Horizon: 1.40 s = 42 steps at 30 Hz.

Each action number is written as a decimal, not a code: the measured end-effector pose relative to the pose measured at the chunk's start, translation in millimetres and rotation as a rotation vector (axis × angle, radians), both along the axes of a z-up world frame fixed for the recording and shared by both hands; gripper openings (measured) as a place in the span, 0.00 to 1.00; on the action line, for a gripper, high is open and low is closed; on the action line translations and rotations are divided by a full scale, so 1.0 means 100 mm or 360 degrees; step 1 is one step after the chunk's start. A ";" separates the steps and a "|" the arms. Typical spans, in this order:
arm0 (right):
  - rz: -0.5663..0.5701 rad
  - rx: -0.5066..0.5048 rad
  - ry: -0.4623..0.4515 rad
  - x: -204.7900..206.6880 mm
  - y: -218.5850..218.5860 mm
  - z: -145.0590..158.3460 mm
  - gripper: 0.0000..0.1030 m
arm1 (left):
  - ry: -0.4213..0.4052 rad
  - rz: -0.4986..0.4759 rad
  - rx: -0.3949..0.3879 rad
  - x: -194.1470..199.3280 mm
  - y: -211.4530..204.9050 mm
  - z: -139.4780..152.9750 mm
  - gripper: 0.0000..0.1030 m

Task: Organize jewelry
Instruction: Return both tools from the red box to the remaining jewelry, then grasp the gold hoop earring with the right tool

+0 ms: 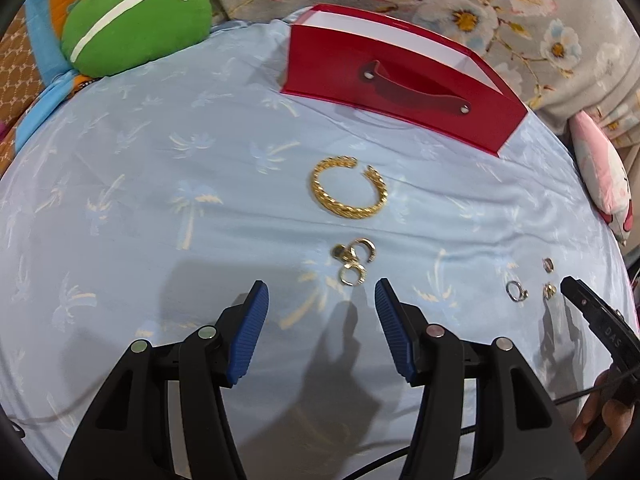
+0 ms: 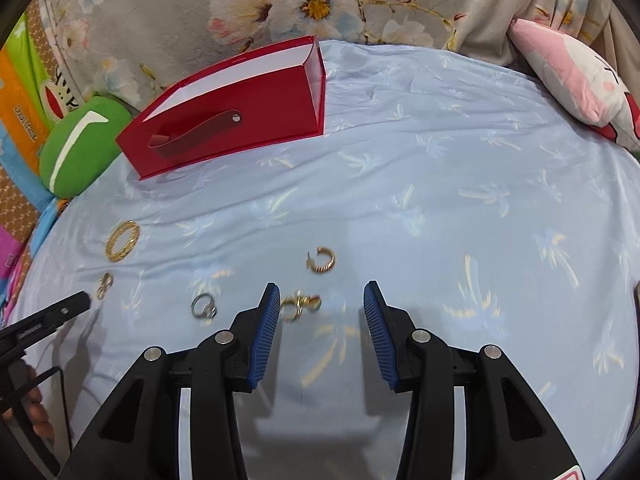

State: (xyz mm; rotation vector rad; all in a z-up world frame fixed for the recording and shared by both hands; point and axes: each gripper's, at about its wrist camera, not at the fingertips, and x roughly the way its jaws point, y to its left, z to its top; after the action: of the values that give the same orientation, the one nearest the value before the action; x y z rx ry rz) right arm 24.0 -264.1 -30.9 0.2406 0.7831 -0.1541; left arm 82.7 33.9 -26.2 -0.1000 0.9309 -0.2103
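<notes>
Jewelry lies scattered on the pale blue palm-print bedsheet. A gold twisted bangle sits mid-sheet, near the front of the red box, whose open top shows a white lining. Just in front of the bangle, a small cluster of gold rings lies a little beyond the tips of my left tongs, which stand wide open and hold nothing. To the right lie a silver ring, a gold hoop earring and a gold linked piece; the last rests just beside the left finger of my right tongs, which are likewise wide open and empty. A green cushion and a pink-and-white cushion flank the sheet, against a floral blanket.
</notes>
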 end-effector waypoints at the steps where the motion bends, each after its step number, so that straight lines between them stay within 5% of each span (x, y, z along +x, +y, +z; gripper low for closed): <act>1: -0.0009 -0.0015 0.0012 0.05 0.00 -0.01 0.42 | 0.0000 0.0007 -0.0002 0.01 0.02 0.00 0.52; 11: -0.0032 -0.0094 0.0100 0.28 0.01 -0.11 0.36 | 0.0011 -0.0013 -0.0026 0.05 0.04 0.00 0.52; 18: -0.0037 -0.0120 0.0107 0.30 0.01 -0.11 0.16 | 0.0010 -0.0046 -0.0026 0.05 -0.07 -0.01 0.52; 38: 0.0076 -0.0026 0.0065 0.07 0.29 -0.06 0.16 | -0.0007 -0.0116 -0.0009 0.19 -0.27 -0.06 0.52; 42: 0.0088 -0.0012 0.0054 0.06 0.32 -0.04 0.16 | -0.0033 -0.0151 0.0020 0.25 -0.36 -0.07 0.40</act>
State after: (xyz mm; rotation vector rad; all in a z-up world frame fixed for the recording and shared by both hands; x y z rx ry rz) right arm 29.5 -231.7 -34.5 0.2095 0.8218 -0.1092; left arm 107.3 -2.3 -33.5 -0.0419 0.9168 -0.2928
